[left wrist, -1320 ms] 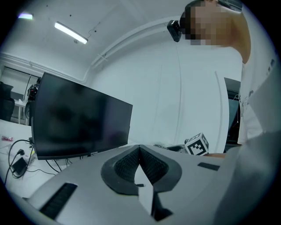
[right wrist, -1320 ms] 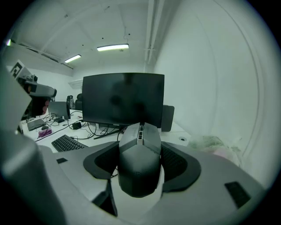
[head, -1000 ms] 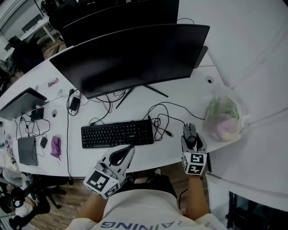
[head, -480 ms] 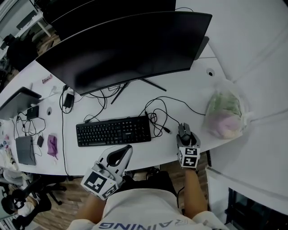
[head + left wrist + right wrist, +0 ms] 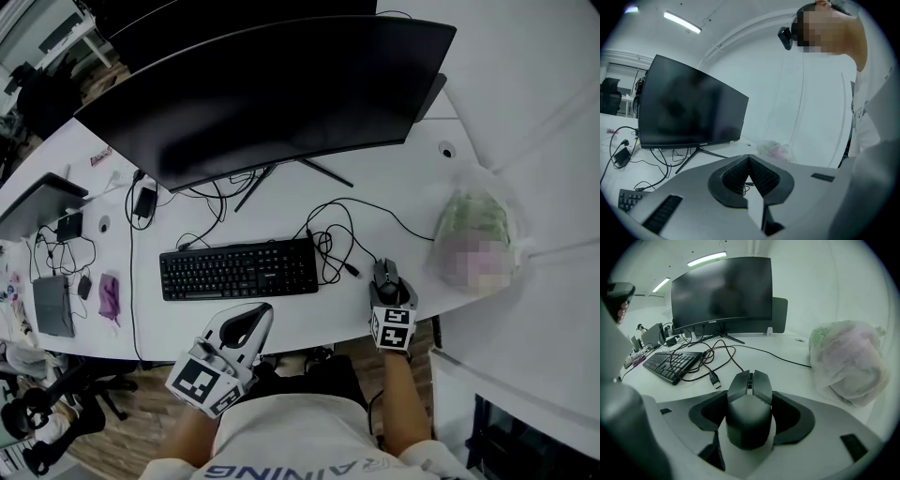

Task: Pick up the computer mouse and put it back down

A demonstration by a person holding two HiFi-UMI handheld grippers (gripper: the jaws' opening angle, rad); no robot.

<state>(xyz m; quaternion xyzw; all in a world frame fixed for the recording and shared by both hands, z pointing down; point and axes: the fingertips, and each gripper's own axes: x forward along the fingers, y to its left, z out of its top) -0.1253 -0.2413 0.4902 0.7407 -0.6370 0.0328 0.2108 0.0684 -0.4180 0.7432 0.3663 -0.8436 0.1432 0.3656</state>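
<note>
While the right gripper (image 5: 749, 416) has its jaws closed narrowly on the flanks of the black computer mouse (image 5: 750, 391), the mouse sits at the right front of the white bench (image 5: 403, 187), its buttons and scroll wheel pointing away from the person; whether its underside touches the bench cannot be told. A tangled black cable (image 5: 330, 246) with a loose USB plug (image 5: 714, 379) lies just left of the mouse, between it and the black keyboard (image 5: 238, 269). To the mouse's right a translucent plastic bag (image 5: 473, 239) with something green and pink inside stands near, apart from it. Behind these a curved dark monitor (image 5: 272, 94) rises on its stand. The left gripper (image 5: 749, 172) is held off the bench's front edge, below the keyboard, its jaws pressed together with nothing between them
</note>
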